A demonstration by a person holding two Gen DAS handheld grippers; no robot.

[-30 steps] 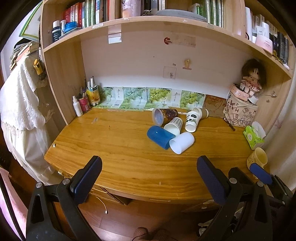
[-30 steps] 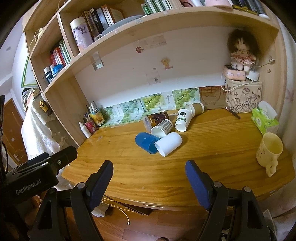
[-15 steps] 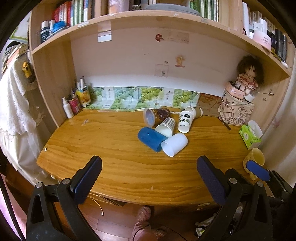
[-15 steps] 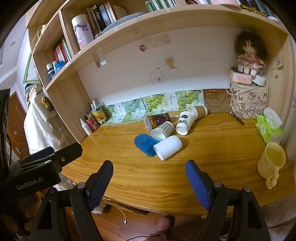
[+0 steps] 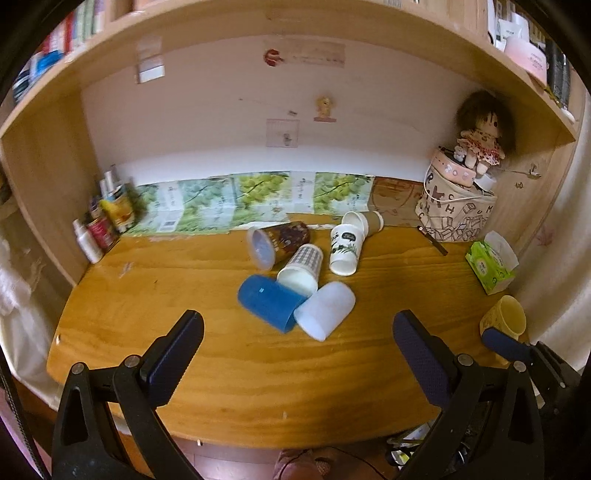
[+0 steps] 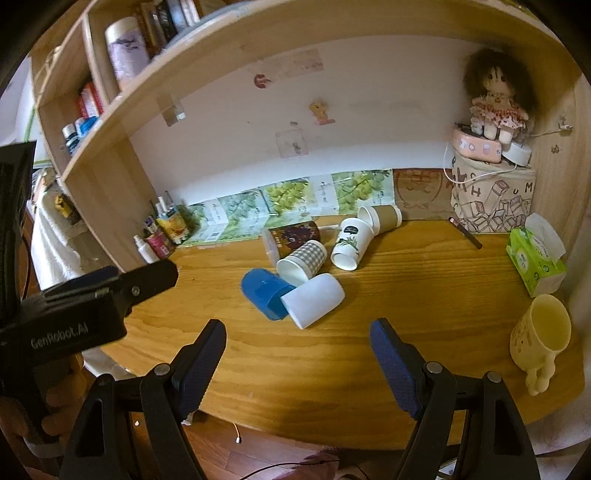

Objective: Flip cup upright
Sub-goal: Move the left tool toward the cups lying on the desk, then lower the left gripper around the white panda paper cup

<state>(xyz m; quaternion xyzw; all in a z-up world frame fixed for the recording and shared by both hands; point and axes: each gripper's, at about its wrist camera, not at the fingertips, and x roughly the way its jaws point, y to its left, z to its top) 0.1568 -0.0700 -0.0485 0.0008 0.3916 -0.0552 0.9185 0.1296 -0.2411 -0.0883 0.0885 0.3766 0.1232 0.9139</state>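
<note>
Several cups lie on their sides in a cluster mid-desk: a blue cup [image 5: 267, 304] [image 6: 264, 293], a white cup [image 5: 327, 310] [image 6: 314, 301], a checked paper cup [image 5: 301, 267] [image 6: 303, 260], a brown printed cup [image 5: 277, 242] [image 6: 290, 238], a white leaf-print cup [image 5: 345, 247] [image 6: 351, 243] and a brown paper cup [image 5: 364, 221] [image 6: 382, 218]. My left gripper [image 5: 299, 354] is open and empty over the desk's front edge. My right gripper [image 6: 299, 362] is open and empty, short of the cluster. The left gripper's body [image 6: 81, 306] shows at the right wrist view's left.
A yellow mug [image 6: 541, 336] [image 5: 504, 321] stands upright at the desk's right front. A green tissue pack [image 6: 535, 258], a printed bag [image 6: 491, 206] with a doll [image 6: 495, 99] stand at the right. Bottles [image 5: 99, 232] stand at the back left. A shelf [image 5: 295, 22] hangs overhead.
Both grippers have moved forward toward the desk, so the cup cluster looks nearer. Both stay open. The cups have not moved.
</note>
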